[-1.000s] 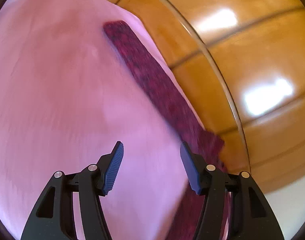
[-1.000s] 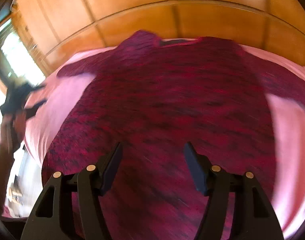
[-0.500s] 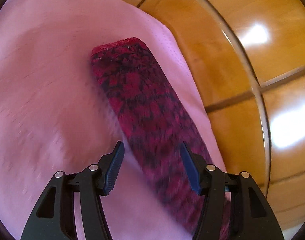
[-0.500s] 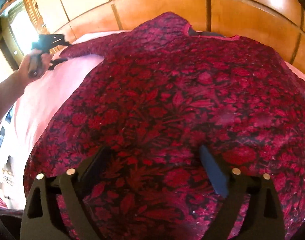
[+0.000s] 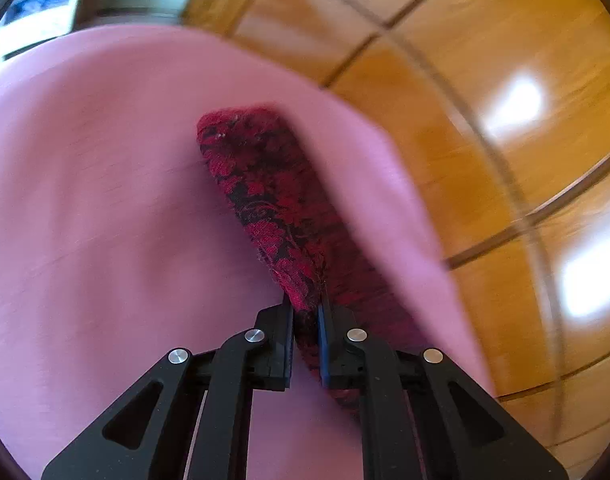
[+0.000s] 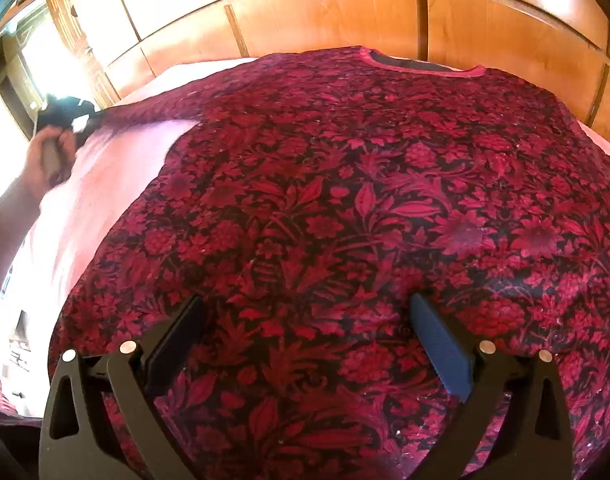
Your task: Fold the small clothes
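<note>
1. Left gripper [image 5: 305,316] has its jaws pinched together on the sleeve [image 5: 265,192] of the red floral top, the knit bunched up between the two black fingers.
2. From the pinch, the sleeve runs away across the pink sheet [image 5: 105,200] to its cuff, close to the sheet's far edge.
3. Beyond that edge stand glossy wooden panels [image 5: 485,140] with bright glare spots.
4. Right gripper [image 6: 303,344] hovers with its jaws spread wide over the body of the red floral top [image 6: 345,200], and nothing is clamped between them.
5. In the right wrist view the top lies flat and spread out on the pink sheet, neckline [image 6: 421,65] at the far side near the wooden panels.
6. At the far left of that view, a hand [image 6: 49,156] holds the left gripper at the end of the outstretched sleeve, which looks blurred there.
</note>
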